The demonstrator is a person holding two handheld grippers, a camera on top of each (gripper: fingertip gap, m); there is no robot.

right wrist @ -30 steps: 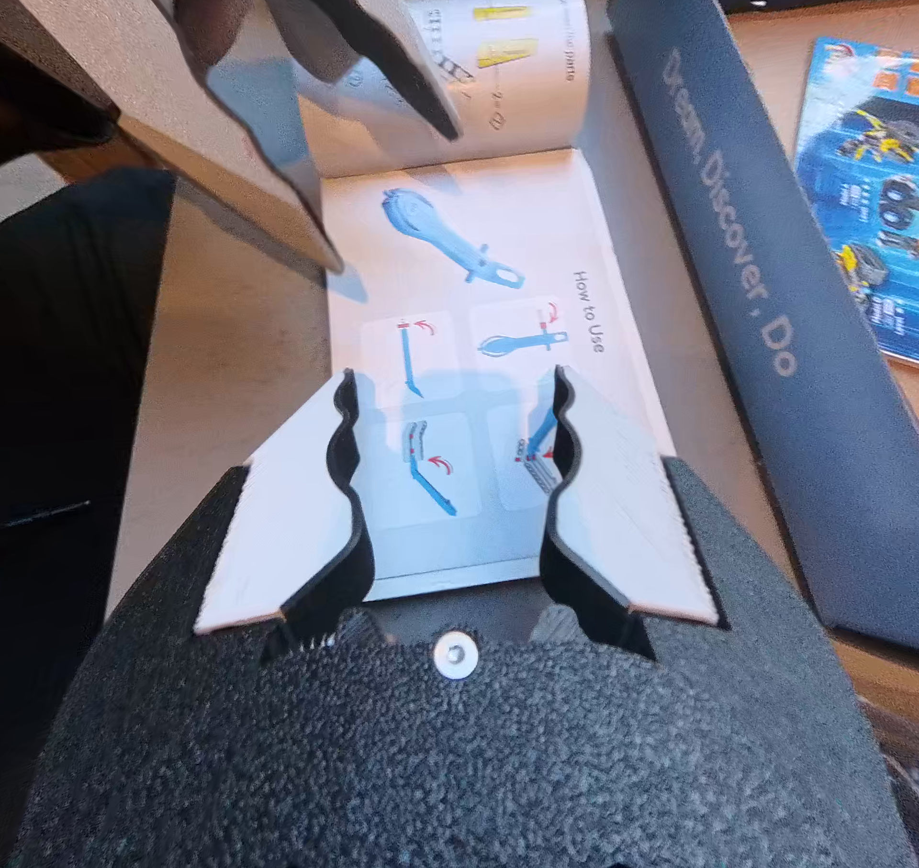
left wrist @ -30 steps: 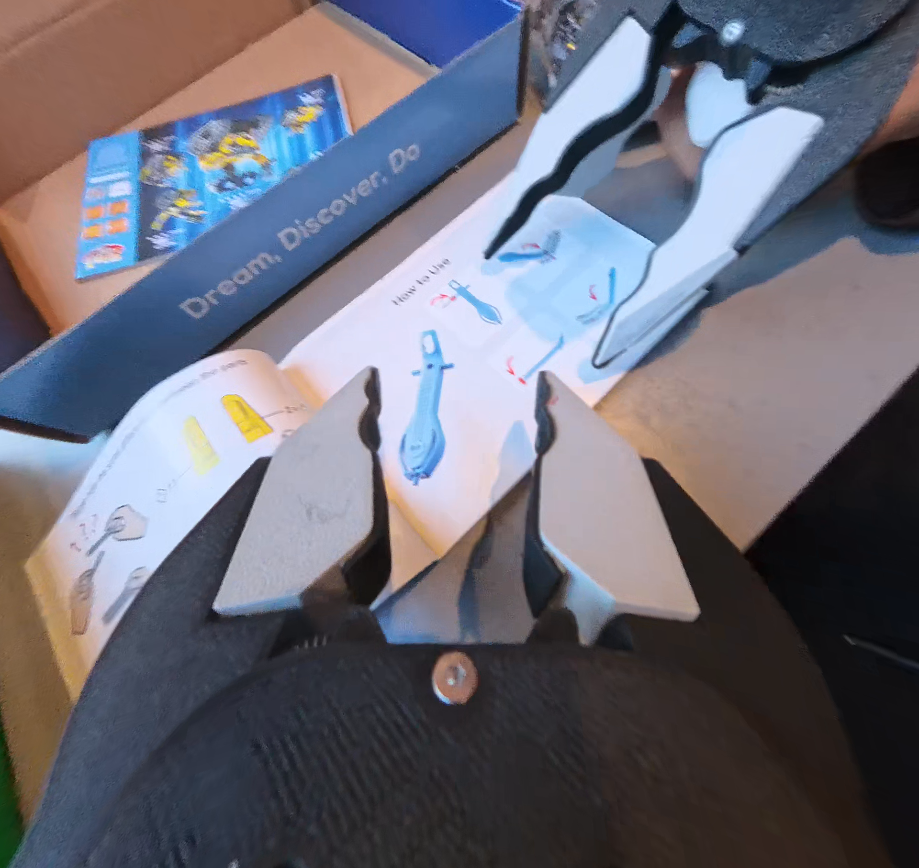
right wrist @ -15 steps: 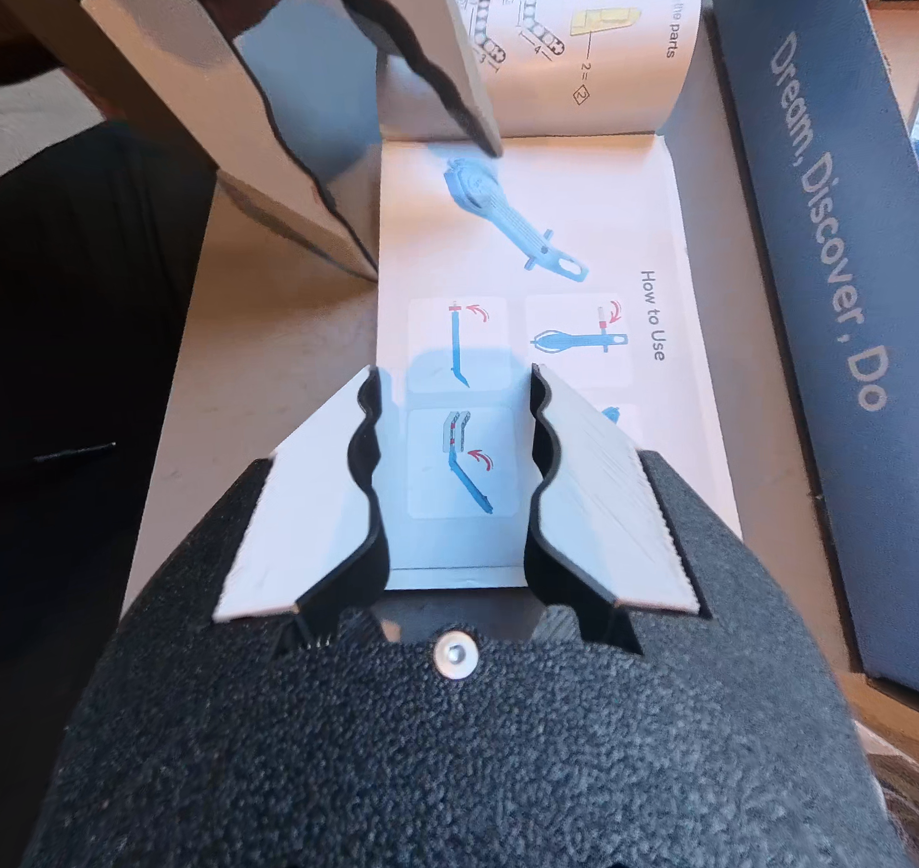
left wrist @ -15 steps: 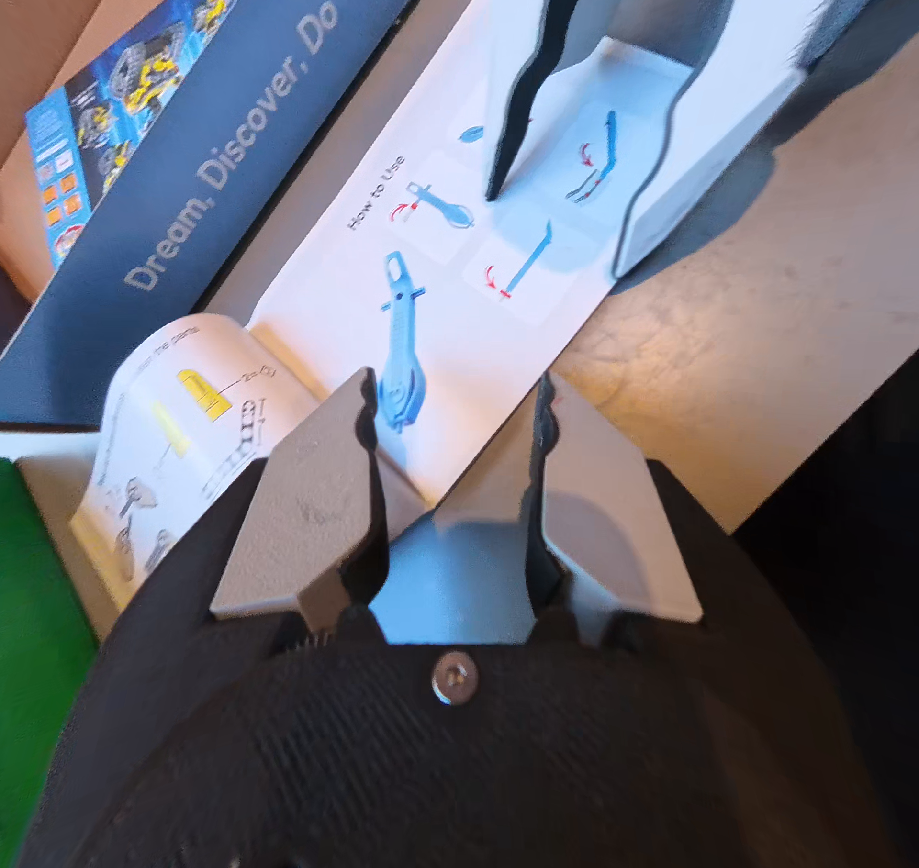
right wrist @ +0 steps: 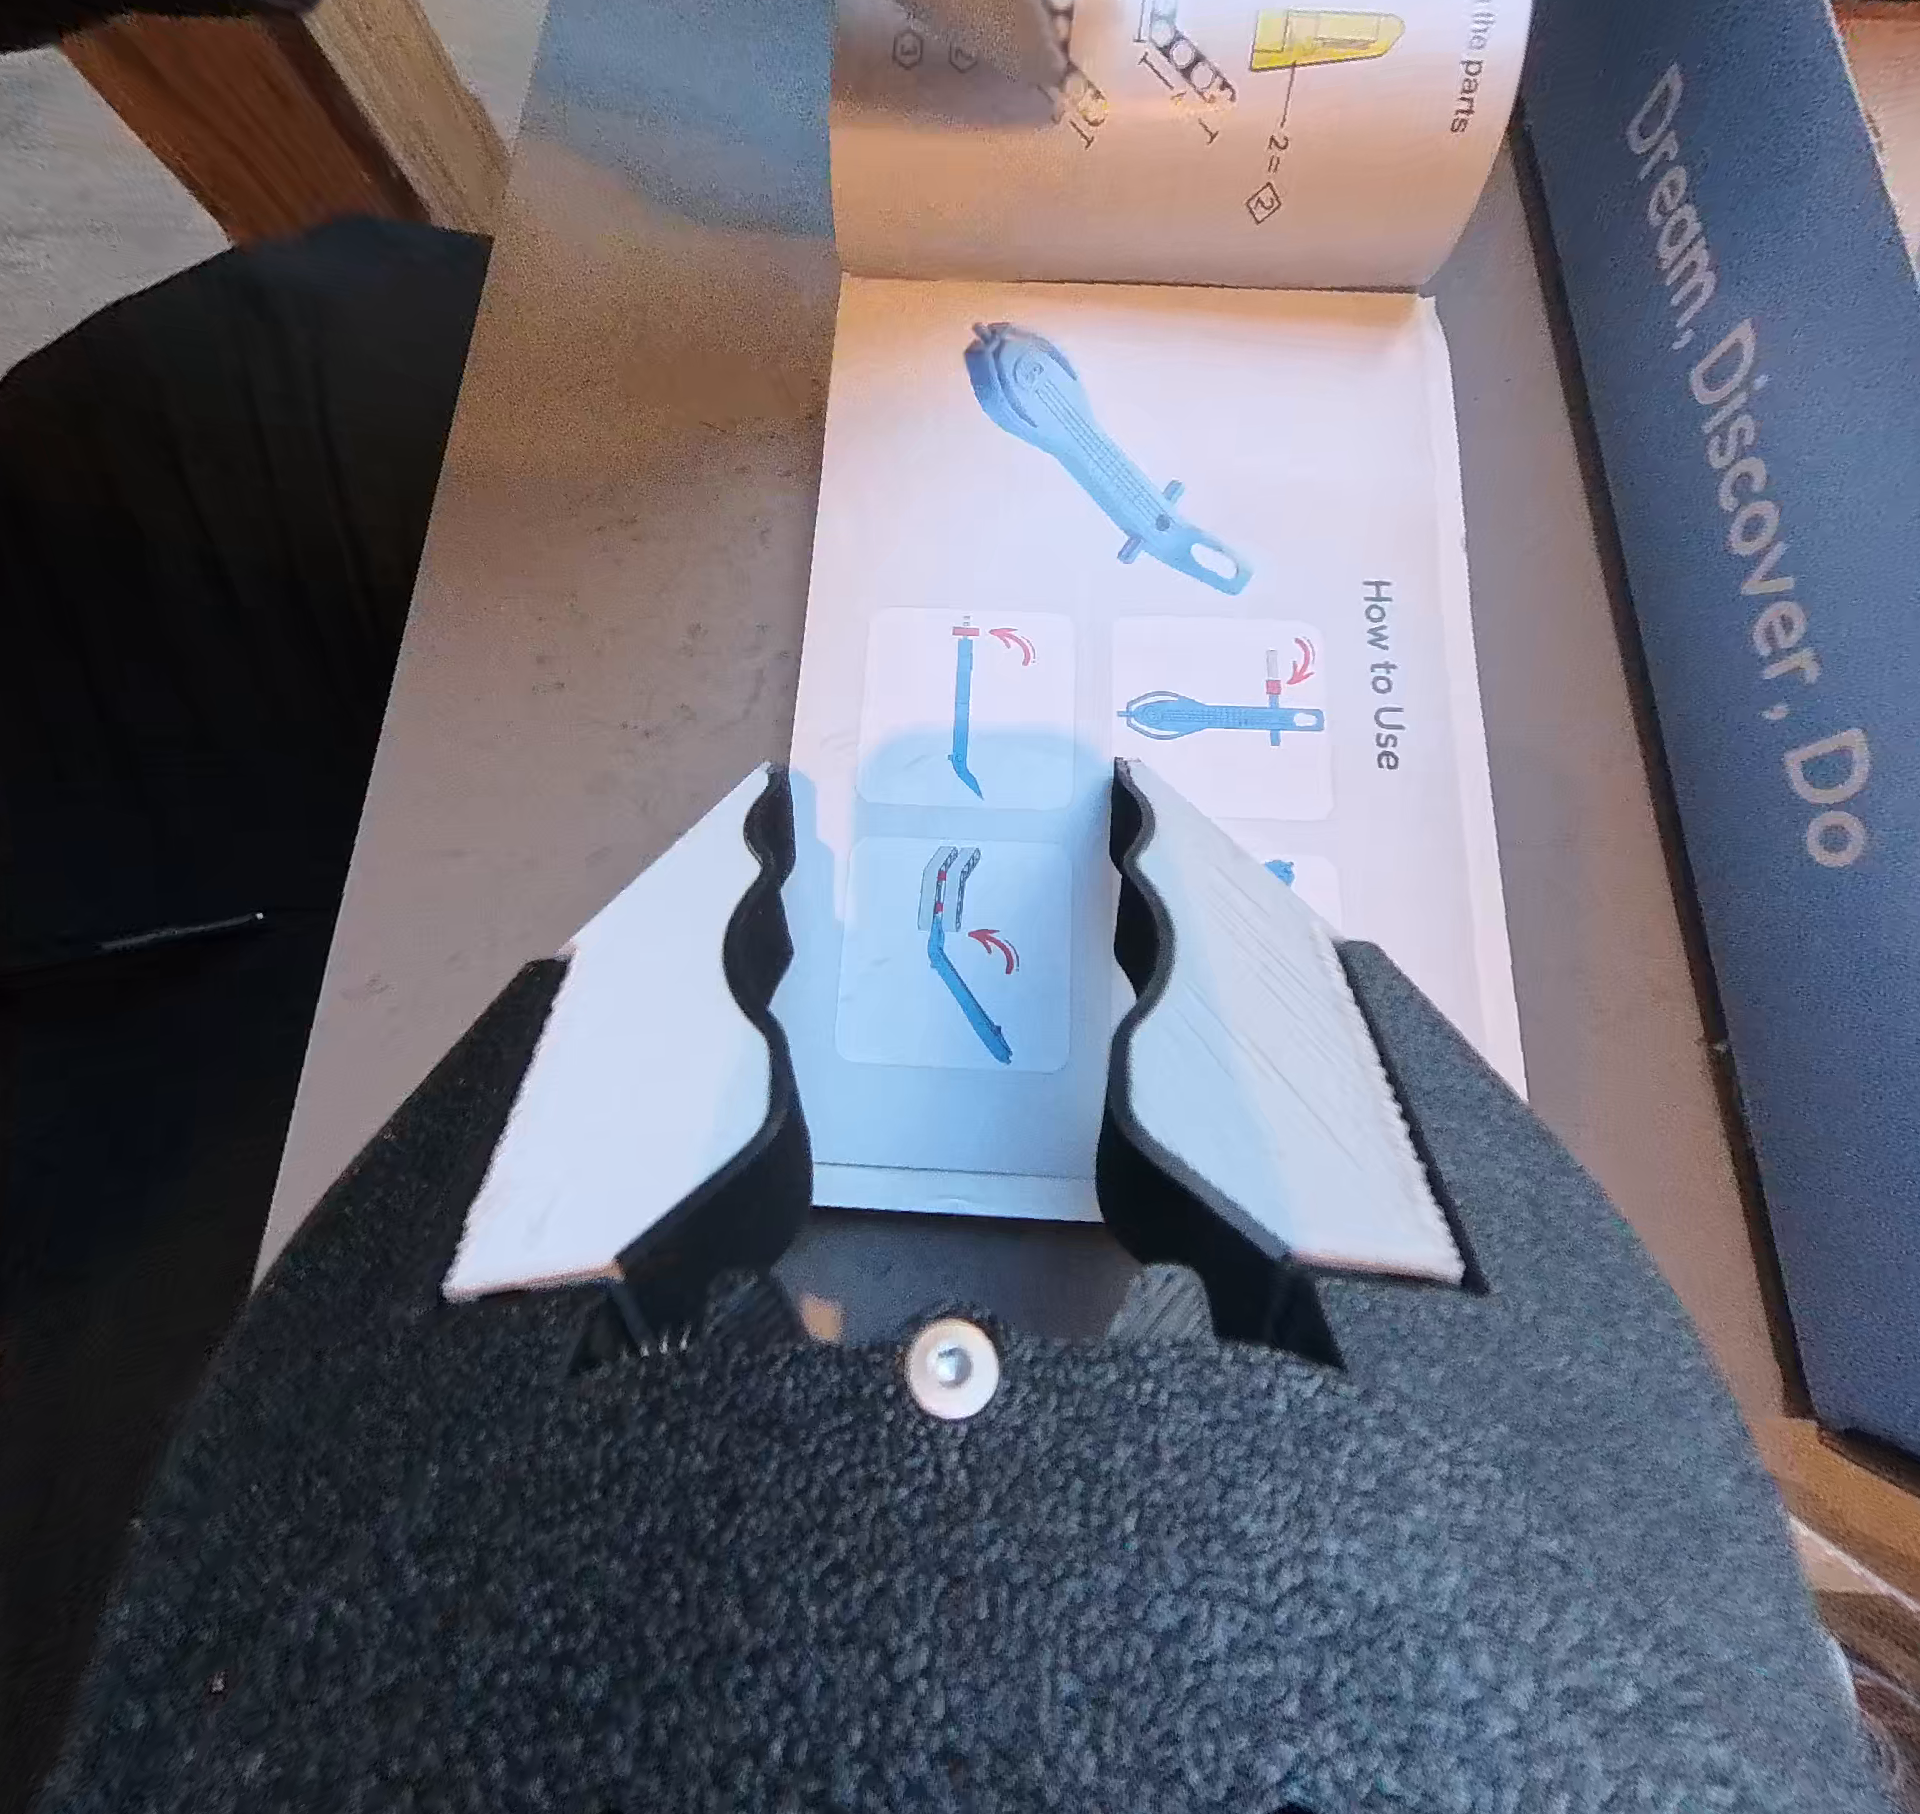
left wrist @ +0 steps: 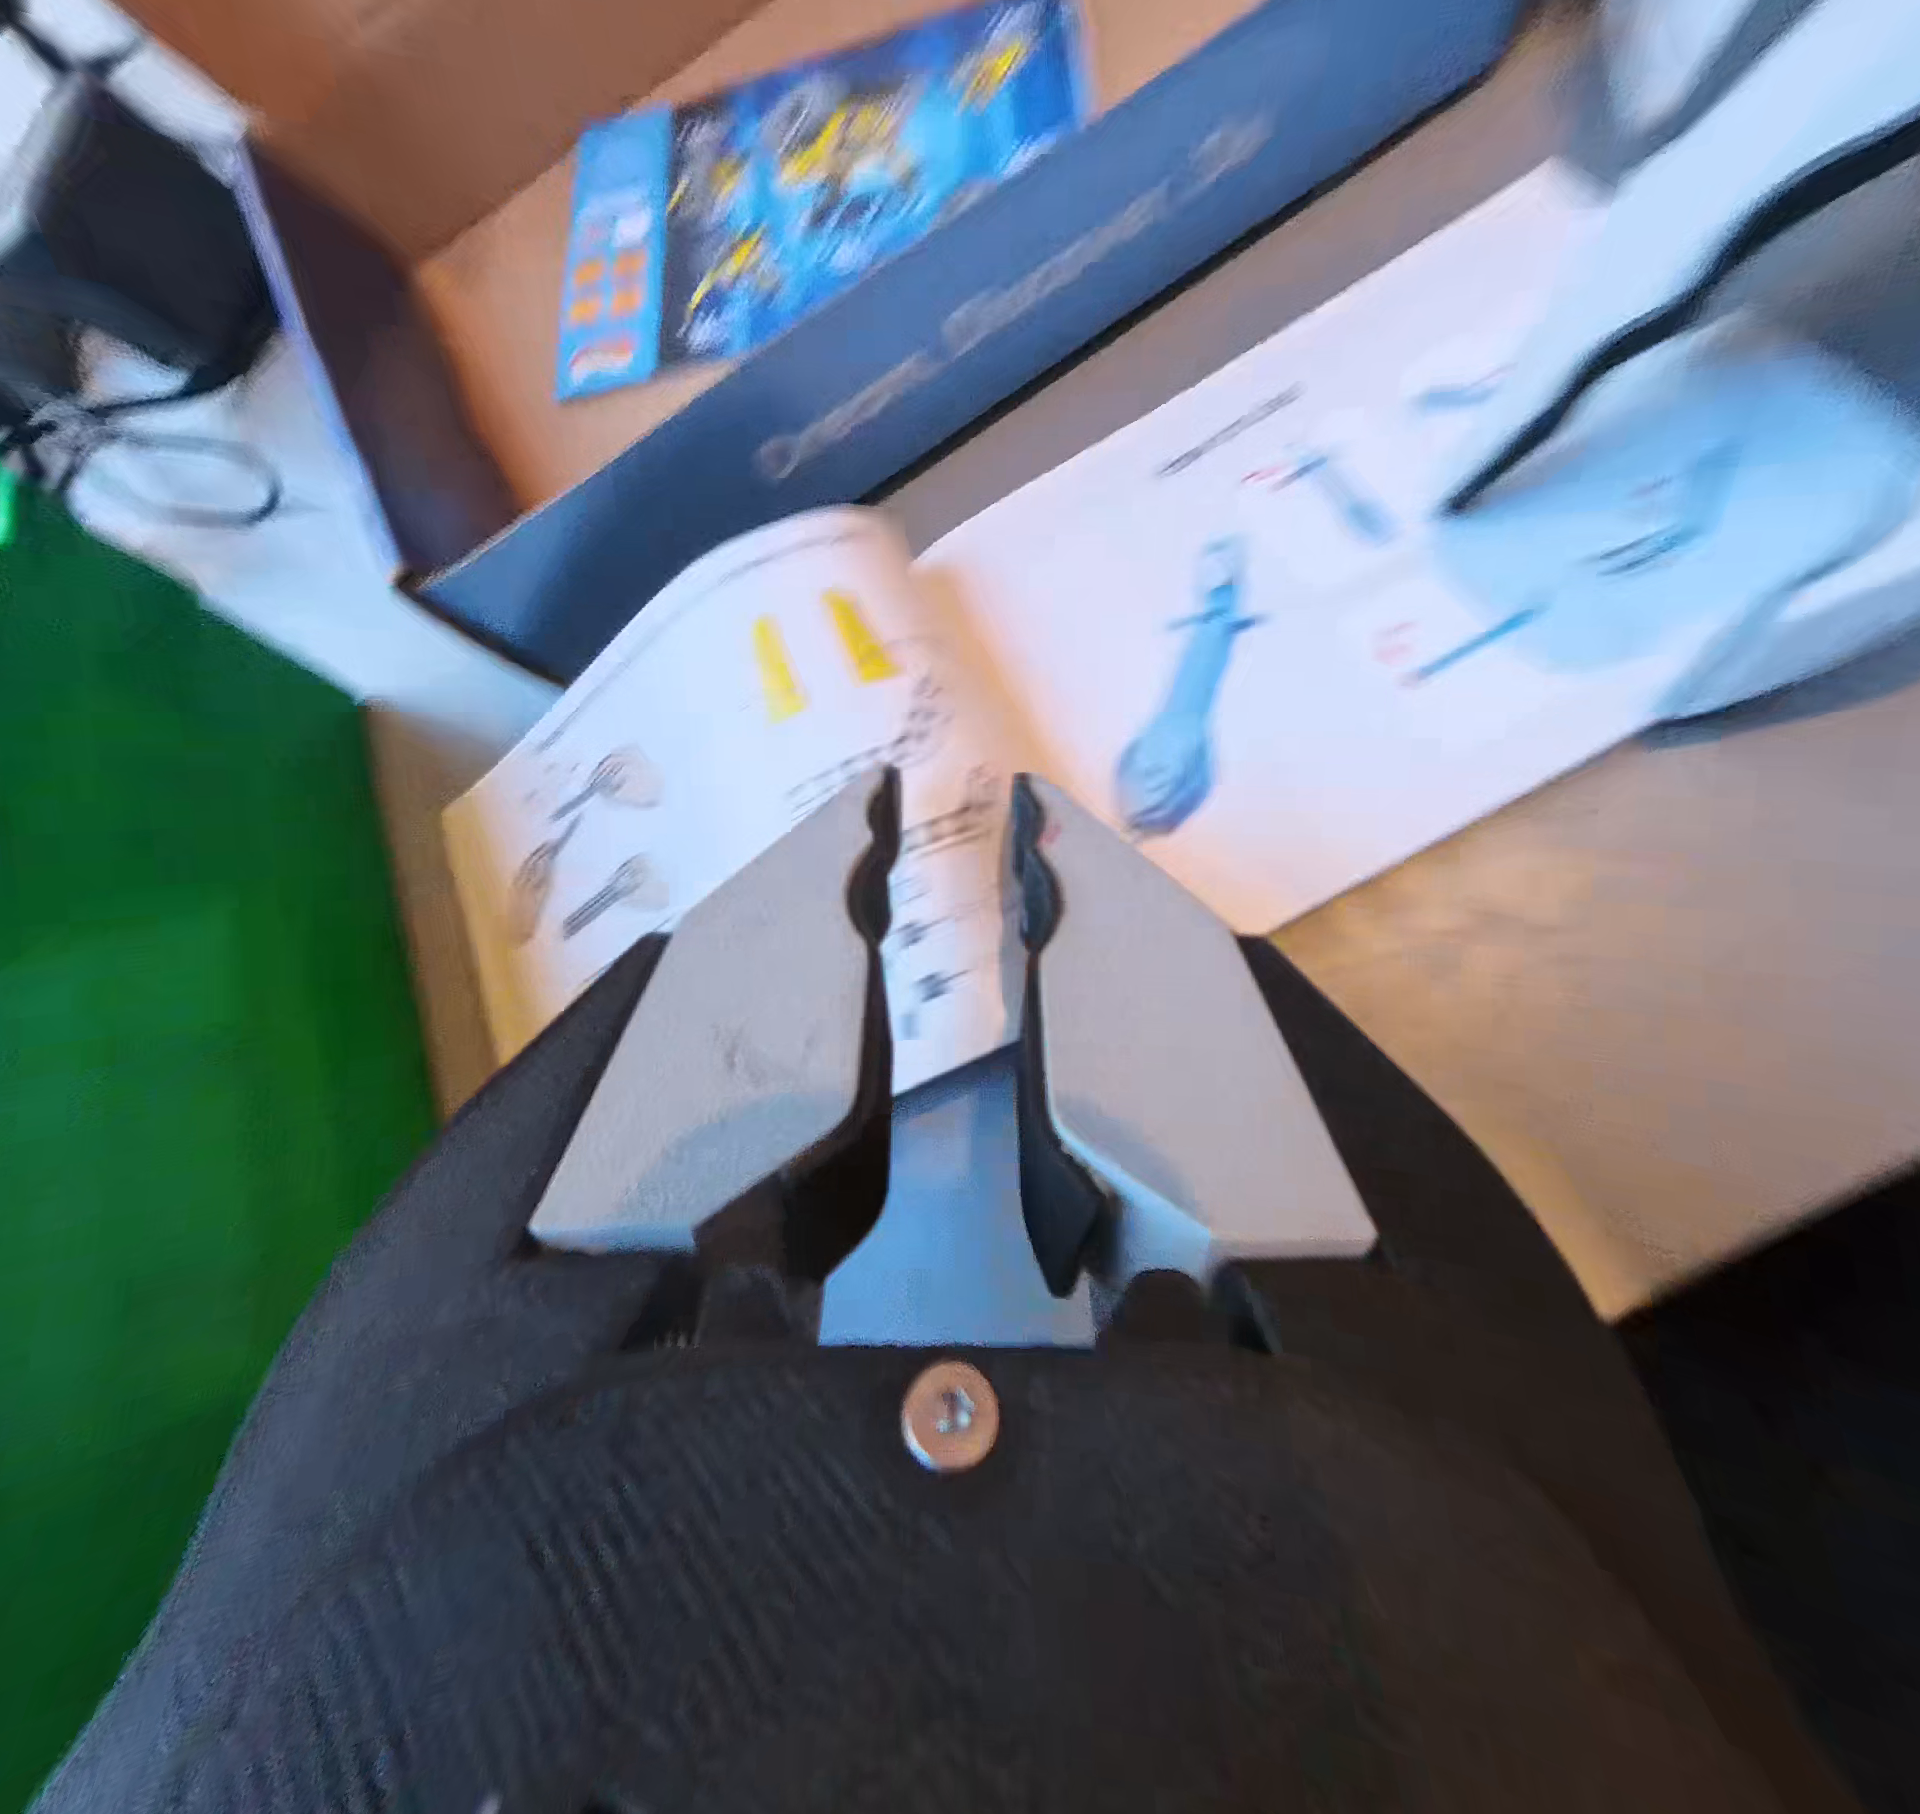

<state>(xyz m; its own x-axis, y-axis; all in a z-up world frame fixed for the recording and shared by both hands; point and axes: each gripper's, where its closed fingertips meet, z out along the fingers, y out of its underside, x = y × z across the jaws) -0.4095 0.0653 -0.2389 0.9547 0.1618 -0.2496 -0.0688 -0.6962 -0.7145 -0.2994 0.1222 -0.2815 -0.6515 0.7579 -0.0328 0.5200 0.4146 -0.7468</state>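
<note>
Hovering over the curled left-hand page of the open booklet (left wrist: 1039,684), the left gripper (left wrist: 951,798) is seen with jaws narrowly apart, nothing clamped; contact with the paper cannot be told, the view being blurred. The right gripper (right wrist: 951,777) is held wide apart over the flat right-hand page, approx. at its near edge, w/ nothing gripped. The booklet lies on the tabletop (right wrist: 582,621) just beside the dark blue box wall (right wrist: 1745,621); a colourful leaflet (left wrist: 821,175) lies inside the box. For a clean page grip, only the loose sheet edge should be taken, w/ the flat page kept pinned. Vs. 0.5 s ago, the left gripper's jaws are set closer together and are shifted from the flat page to the curled one.
</note>
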